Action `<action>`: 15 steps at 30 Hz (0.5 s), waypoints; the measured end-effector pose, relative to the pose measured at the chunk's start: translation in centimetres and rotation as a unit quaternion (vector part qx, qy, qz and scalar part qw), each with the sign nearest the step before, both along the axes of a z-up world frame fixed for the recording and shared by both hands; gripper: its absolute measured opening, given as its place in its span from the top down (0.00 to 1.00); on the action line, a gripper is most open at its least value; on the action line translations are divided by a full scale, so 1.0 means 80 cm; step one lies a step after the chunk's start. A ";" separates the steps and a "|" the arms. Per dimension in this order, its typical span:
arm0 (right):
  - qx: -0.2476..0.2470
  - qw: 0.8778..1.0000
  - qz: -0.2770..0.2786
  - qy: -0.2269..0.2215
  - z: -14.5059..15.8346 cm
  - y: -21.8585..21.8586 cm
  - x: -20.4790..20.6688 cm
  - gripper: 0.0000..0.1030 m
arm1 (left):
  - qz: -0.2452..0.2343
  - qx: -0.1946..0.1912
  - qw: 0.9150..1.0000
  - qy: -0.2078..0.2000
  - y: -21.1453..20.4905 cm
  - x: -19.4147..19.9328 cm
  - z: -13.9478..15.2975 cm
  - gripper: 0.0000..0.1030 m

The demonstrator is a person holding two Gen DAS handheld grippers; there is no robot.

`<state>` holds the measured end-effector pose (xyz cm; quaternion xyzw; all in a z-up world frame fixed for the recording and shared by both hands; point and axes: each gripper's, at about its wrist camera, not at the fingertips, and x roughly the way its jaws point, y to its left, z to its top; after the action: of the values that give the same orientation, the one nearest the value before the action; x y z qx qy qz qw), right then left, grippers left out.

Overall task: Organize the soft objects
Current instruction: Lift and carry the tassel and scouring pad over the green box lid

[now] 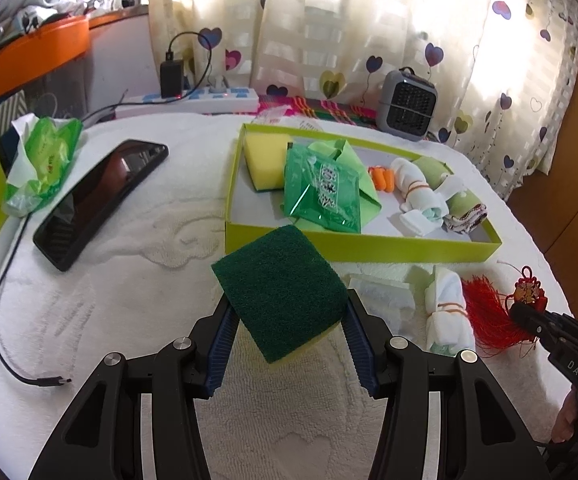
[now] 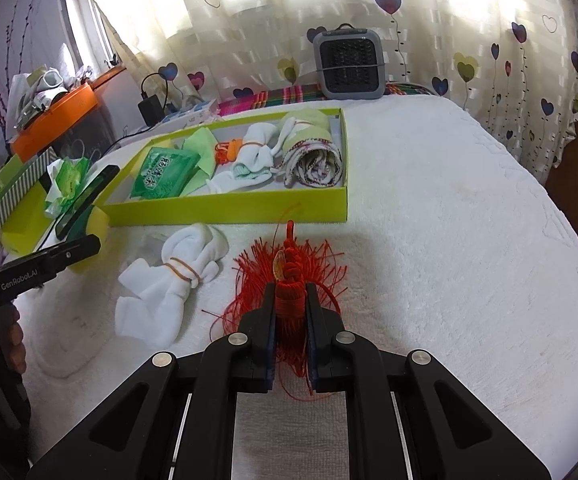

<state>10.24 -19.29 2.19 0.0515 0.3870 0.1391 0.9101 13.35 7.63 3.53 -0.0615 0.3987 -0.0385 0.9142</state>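
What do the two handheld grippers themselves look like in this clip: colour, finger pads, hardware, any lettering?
Both are matte black with angular cut-out linkage arms and round silver pivot bolts. The left gripper has blue ribbed pads and "GenRobot.AI" in white along its side. The right gripper has the same build, with dark blue pads and "DAS" on its body. No sleeves or cables show.

A home bedroom. Heart-printed curtains (image 2: 429,32) hang behind a bed (image 2: 449,220) under a white textured cover. A small heater (image 2: 347,64) stands before the curtains.
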 end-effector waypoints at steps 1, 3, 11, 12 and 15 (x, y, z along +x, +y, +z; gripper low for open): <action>0.002 1.000 0.000 -0.003 0.002 -0.001 0.000 0.88 | 0.000 0.004 1.000 -0.004 -0.001 -0.001 0.002 0.51; 0.002 1.000 0.000 -0.009 0.007 -0.001 -0.001 0.88 | -0.002 0.007 1.000 -0.009 -0.003 -0.003 0.007 0.51; 0.002 0.999 -0.003 -0.032 0.027 -0.005 -0.001 0.88 | -0.011 0.007 1.000 -0.025 -0.005 -0.007 0.024 0.51; 0.002 0.999 -0.003 -0.034 0.030 -0.005 -0.001 0.88 | -0.013 0.008 1.000 -0.028 -0.005 -0.007 0.027 0.51; 0.002 0.999 -0.002 -0.044 0.039 -0.006 0.000 0.88 | -0.018 0.010 0.999 -0.033 -0.007 -0.007 0.033 0.51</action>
<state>10.26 -19.77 5.35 0.0475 0.3460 0.1404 0.9264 12.78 7.06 6.20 -0.0443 0.3697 -0.0529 0.9266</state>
